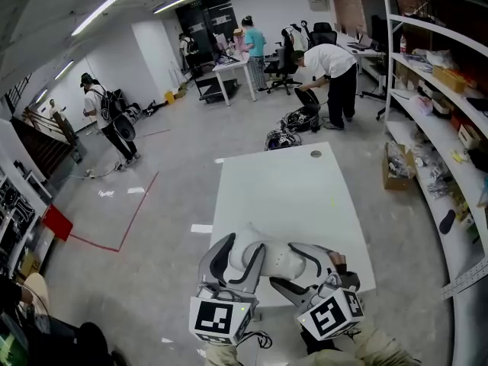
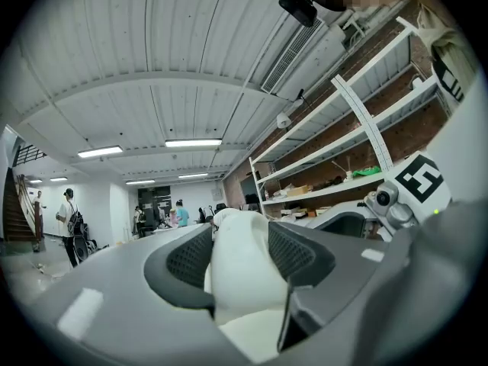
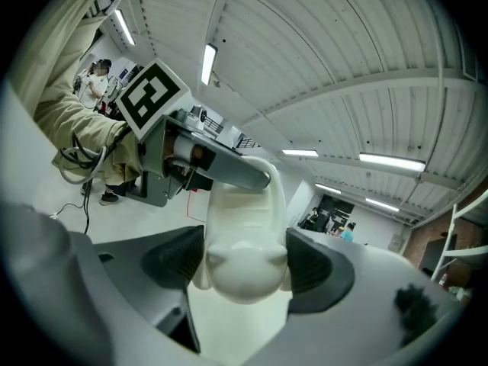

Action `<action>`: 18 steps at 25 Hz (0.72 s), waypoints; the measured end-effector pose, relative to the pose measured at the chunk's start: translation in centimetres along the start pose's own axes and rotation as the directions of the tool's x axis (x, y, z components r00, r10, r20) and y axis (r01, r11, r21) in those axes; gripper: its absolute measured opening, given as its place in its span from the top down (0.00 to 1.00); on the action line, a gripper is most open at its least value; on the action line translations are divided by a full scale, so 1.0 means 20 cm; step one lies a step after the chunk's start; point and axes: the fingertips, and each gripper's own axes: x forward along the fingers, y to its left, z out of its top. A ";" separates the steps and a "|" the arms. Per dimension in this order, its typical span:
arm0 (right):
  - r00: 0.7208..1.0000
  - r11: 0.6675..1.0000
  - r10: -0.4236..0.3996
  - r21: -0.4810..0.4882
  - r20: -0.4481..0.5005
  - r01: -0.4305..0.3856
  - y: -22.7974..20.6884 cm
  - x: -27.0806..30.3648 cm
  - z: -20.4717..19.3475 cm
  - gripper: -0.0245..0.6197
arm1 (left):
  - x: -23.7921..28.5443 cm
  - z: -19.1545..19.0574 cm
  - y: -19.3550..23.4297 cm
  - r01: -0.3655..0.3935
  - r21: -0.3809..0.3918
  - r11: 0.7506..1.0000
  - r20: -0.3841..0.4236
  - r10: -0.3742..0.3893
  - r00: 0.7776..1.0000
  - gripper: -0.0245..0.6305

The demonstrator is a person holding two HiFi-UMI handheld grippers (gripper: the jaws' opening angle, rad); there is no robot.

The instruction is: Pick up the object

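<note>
The white object (image 1: 278, 259) is at the six o'clock edge of the tabletop (image 1: 305, 189). The left gripper (image 1: 244, 248) has its fingers clamped on one end, and the right gripper (image 1: 296, 269) has its fingers clamped on the other. Sharing the hold probably keeps this long piece level.

No legible text or numbers

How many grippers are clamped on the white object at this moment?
2. The left gripper holds the left end of the white object, and the right gripper holds its right end, over the near edge of the table. No other gripper shows.
</note>
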 end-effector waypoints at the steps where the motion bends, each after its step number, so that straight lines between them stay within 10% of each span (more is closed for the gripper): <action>1: 1.000 1.000 -0.006 -0.002 -0.002 0.006 0.03 -0.03 0.01 0.41 | -0.04 0.01 -0.03 0.005 -0.002 1.000 0.004 -0.005 1.000 0.60; 18: 1.000 1.000 -0.015 0.016 -0.004 0.015 0.31 -0.38 0.22 0.41 | -0.46 0.18 -0.27 -0.014 -0.076 0.997 0.002 0.014 1.000 0.61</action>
